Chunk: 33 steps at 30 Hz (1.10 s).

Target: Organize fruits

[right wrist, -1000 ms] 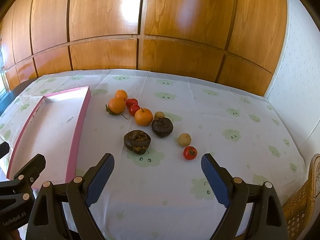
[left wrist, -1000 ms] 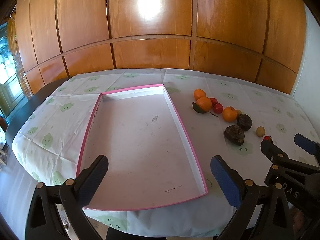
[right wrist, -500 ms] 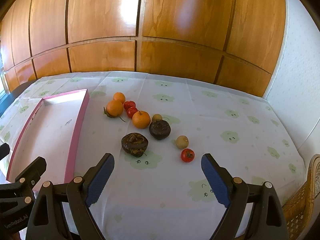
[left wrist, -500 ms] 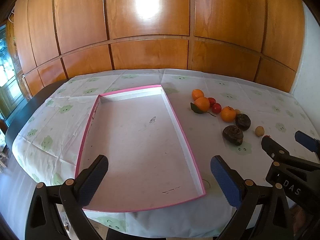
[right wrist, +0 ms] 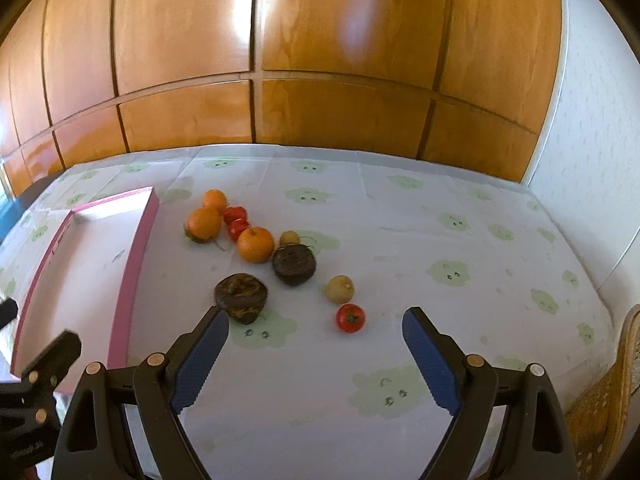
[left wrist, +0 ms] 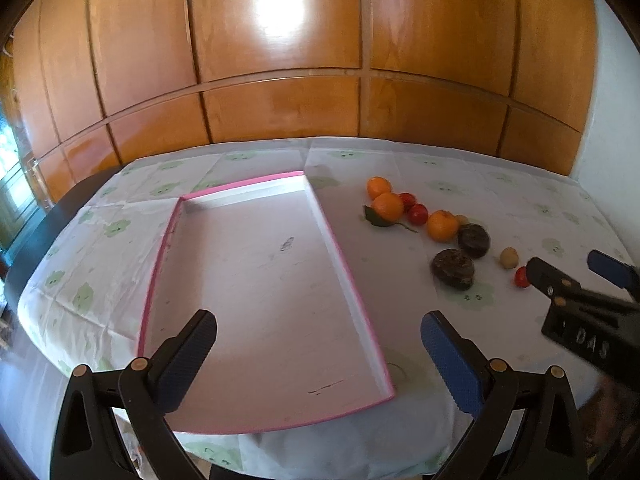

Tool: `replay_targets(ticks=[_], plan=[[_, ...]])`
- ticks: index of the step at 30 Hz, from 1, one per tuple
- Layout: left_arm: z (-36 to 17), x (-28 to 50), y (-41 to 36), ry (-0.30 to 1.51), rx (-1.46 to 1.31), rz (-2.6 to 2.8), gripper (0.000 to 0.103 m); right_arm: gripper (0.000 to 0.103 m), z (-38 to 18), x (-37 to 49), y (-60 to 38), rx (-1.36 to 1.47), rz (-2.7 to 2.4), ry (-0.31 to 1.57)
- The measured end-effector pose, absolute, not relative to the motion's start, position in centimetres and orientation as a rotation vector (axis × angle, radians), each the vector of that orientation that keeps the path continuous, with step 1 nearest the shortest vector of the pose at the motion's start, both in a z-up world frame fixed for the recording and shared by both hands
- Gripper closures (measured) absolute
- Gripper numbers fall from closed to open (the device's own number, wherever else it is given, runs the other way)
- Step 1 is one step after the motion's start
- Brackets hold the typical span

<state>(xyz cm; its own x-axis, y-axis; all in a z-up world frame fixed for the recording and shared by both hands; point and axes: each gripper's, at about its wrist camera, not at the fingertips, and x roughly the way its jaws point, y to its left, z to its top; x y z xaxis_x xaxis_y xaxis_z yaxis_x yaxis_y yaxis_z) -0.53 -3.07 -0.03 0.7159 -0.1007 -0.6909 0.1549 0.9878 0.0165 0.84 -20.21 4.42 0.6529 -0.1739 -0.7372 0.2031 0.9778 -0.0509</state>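
Nearest, the right gripper (right wrist: pixel 315 330) hangs with jaws spread wide and empty above the tablecloth (right wrist: pixel 440 240), and the left gripper (left wrist: pixel 318 334) gapes likewise over the pink-rimmed tray (left wrist: pixel 154 280). Beyond lie a red tomato (right wrist: pixel 350 318) and two dark fruits (right wrist: pixel 241 297). Farthest, the oranges (right wrist: pixel 255 244) cluster just beside the tray.

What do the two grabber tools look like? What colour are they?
Both look alike. The left tool has a black plastic frame shaped like a big clamp, with round tan rivets at the joints and two fingers tipped with ridged blue pads. The right tool is built the same; seen from the left camera, its black body carries pale letters. No cables or sleeves show.
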Motion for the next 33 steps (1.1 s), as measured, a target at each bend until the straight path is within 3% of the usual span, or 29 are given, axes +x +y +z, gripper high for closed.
replay_targets(ticks=[10,16,18,22,30,33], plan=[[0.8,1.2,-5.4,0.785,0.139,-0.368,0.000,0.013,6.2,7.4,-30.2,0.134,-0.162,0.940],[0.7,3.1,-8.0,0.865,0.212,-0.428,0.000,0.013,3.6,9.4,-34.3,0.256,-0.133,0.937],[0.5,3.7,-8.7,0.881,0.218,-0.438,0.000,0.018,2.0,9.3,-35.4,0.302,-0.150,0.965],[-0.8,5.5,-11.7,0.930,0.288,-0.479,0.015,0.025,0.7,9.7,-36.5,0.418,-0.131,0.998],[-4.7,9.7,-15.5,1.053,0.296,-0.513,0.020,0.025,1.2,9.8,-35.6,0.406,-0.084,0.989],[-5.6,10.8,-16.2,1.077,0.281,-0.503,0.029,0.028,1.0,10.1,-35.3,0.407,-0.068,1.002]])
